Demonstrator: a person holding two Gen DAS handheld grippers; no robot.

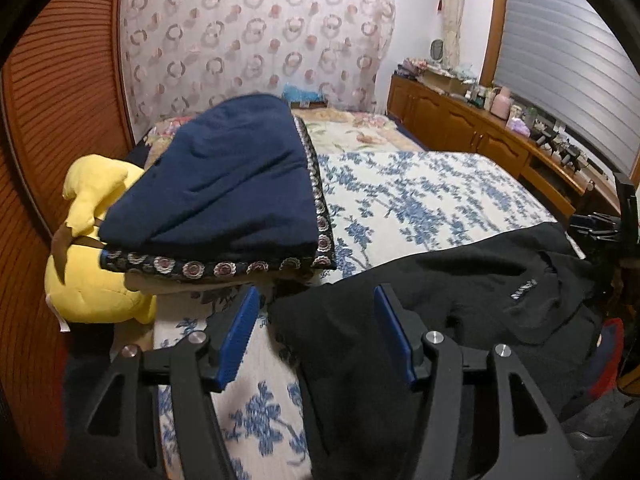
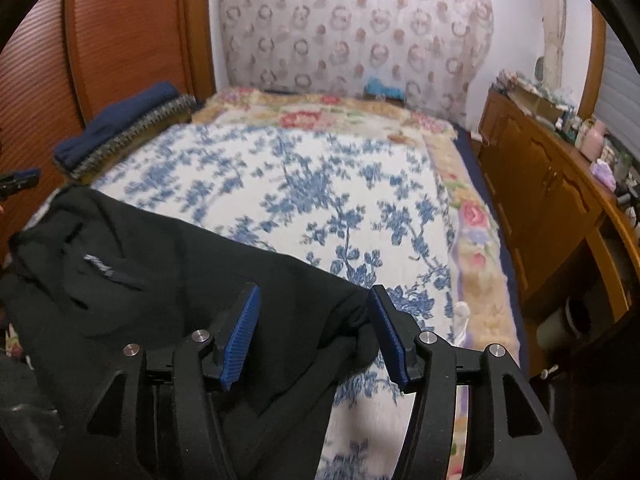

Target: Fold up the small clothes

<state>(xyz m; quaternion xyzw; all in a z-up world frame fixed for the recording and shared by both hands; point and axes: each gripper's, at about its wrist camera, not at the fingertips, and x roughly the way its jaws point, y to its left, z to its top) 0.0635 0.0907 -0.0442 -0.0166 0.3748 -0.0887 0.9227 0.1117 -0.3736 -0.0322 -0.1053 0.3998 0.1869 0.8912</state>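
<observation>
1. Black garment (image 1: 460, 304) spread over near edge of bed (image 1: 420, 200), on blue-flowered white cover; small pale lettering on its upper part.
2. Left gripper (image 1: 316, 312) with blue pads (image 1: 240, 340) apart, nothing clamped; left edge of black cloth between the two fingers, nearer the right pad, flowered cover bare by the left pad.
3. Right gripper (image 2: 314, 312) likewise parted, no grip; right corner of black garment (image 2: 180, 280) bunched between blue pads (image 2: 242, 340), close to right pad, whether touching cannot be told.
4. No earlier picture to compare; pads in both views clear of cloth pressure.
5. Folded navy blanket (image 1: 224, 184) with flowered trim stacked at bed's left side, well apart from garment; yellow plush toy (image 1: 92, 248) beside and partly under it.
6. Wooden cabinet (image 1: 460, 128) along right wall, cluttered on top.
</observation>
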